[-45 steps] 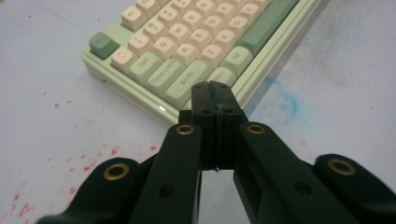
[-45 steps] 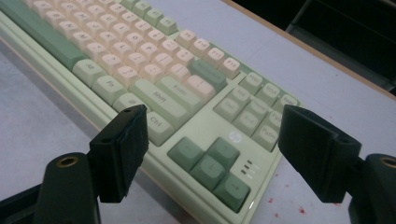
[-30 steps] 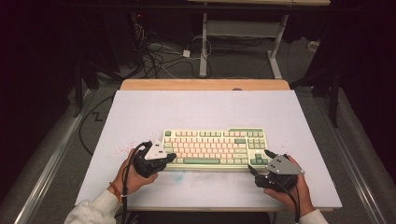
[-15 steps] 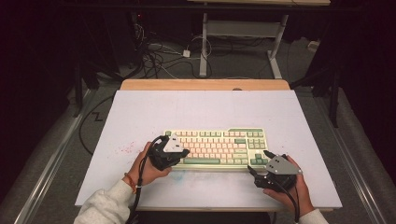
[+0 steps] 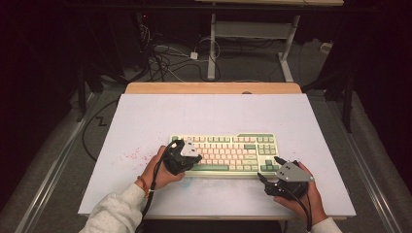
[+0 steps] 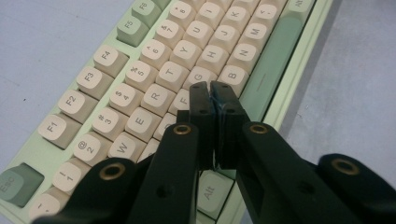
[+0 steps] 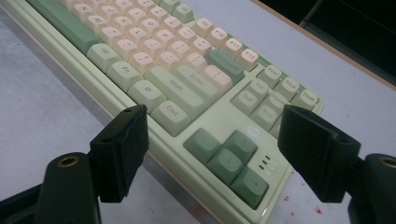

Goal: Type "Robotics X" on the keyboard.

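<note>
- High view: keyboard (image 5: 228, 153) sits mid-desk (image 5: 214, 114), a bit toward the near edge.
- Left gripper (image 6: 212, 93) has its jaws pressed together, empty, tips right over the F/G keys.
- Right gripper (image 7: 212, 140) has jaws wide apart, hanging by the keyboard's arrow-key corner, gripping nothing.

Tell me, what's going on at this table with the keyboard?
A person works at a green and cream keyboard on the white table with a hand-held gripper in each hand. The left hand-held gripper, jaws shut, hovers with its tips over the letter keys near F and G. The right hand-held gripper sits open near the keyboard's arrow-key corner, gripping nothing.
</note>
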The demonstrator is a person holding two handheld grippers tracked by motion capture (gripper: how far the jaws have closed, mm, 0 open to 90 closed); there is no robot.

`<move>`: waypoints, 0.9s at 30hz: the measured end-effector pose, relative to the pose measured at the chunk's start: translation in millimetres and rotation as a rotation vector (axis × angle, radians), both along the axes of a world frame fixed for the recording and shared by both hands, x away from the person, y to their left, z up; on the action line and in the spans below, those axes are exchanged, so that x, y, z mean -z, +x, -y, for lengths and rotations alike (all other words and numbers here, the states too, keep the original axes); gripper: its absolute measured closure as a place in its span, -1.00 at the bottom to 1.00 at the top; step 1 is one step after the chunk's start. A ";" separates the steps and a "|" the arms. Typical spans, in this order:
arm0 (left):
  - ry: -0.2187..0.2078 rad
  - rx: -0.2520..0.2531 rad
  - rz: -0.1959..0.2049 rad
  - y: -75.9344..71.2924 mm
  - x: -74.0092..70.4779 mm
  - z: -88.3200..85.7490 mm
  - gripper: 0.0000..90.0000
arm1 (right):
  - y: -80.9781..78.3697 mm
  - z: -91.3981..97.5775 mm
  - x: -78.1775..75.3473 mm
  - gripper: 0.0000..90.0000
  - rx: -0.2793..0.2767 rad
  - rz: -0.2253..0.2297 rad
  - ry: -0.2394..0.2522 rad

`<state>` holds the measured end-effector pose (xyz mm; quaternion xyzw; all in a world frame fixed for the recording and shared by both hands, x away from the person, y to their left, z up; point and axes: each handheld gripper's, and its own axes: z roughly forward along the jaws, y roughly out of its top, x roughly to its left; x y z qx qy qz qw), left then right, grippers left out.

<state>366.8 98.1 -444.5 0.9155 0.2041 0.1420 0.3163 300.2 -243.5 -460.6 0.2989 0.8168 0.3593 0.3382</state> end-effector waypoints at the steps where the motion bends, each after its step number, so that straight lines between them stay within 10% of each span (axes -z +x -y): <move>1: 0.007 0.001 0.001 0.4 0.5 0.6 0.91 | 0.0 -0.1 0.1 -0.45 -0.001 -0.001 -0.002; 27: 0.034 -0.003 -0.005 3.5 5.6 3.7 0.91 | -0.1 -1.6 1.3 -0.45 -0.011 -0.009 -0.014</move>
